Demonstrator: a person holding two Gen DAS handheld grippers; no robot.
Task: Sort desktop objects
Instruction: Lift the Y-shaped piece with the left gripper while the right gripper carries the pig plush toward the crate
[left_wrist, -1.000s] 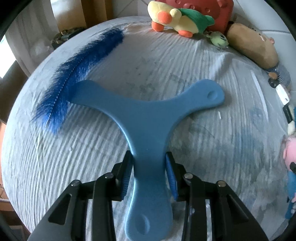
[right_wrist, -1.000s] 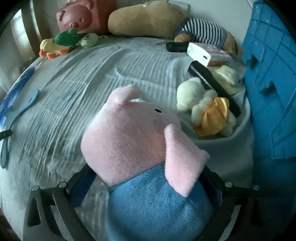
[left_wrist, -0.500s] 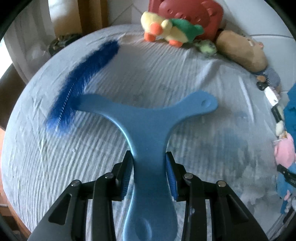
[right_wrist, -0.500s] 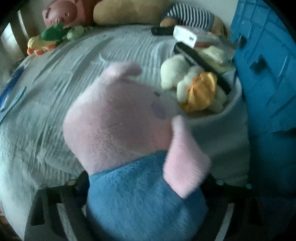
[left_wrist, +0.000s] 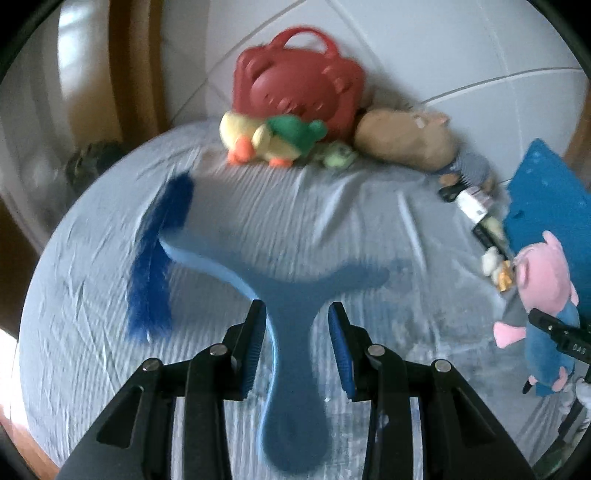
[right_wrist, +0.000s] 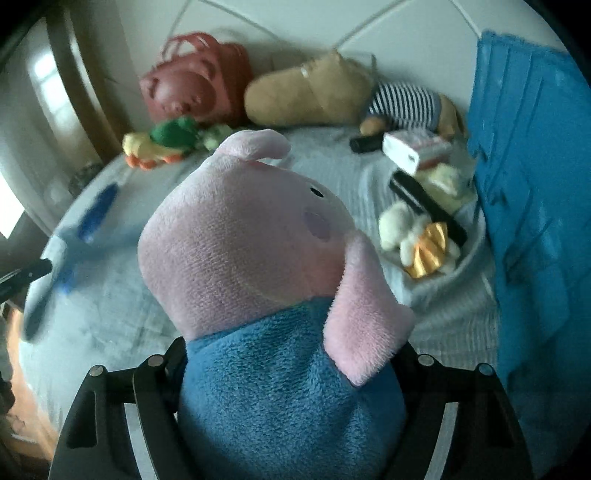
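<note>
The left gripper (left_wrist: 297, 347) is clamped on the stem of a flat, light-blue plastic three-armed boomerang (left_wrist: 291, 291), its blue-padded fingers (left_wrist: 255, 343) pressed against the narrow stem from either side; the boomerang hangs in the grip above the pale blue-grey ribbed sheet (left_wrist: 92, 295) that covers the surface, its two other arms spreading forward over the cloth. Just beside its left arm a fluffy dark-blue feather (left_wrist: 155, 266) lies on the sheet. The right gripper (right_wrist: 291, 354) holds a soft plush pig with a pink head and blue body (right_wrist: 258, 277); its jaws are closing on the blue body, which fills the gap between them, and the pig's head rises upright in front of the camera. In the left wrist view the same pig (left_wrist: 543, 280) shows at the right edge, off the sheet, in front of a bright blue plastic crate (left_wrist: 550, 199). Along the far edge of the sheet, against the white tiled wall (left_wrist: 443, 44), stand a red plastic bear-shaped case with a handle (left_wrist: 295, 88), a yellow plush duck in a green hat (left_wrist: 273, 138) and a tan plush toy with a striped body (left_wrist: 406, 142). Near the crate sit a white box (right_wrist: 413, 151), a black bar-shaped object (right_wrist: 424, 206) and a small white and yellow plush toy (right_wrist: 417, 240), close together.
</note>
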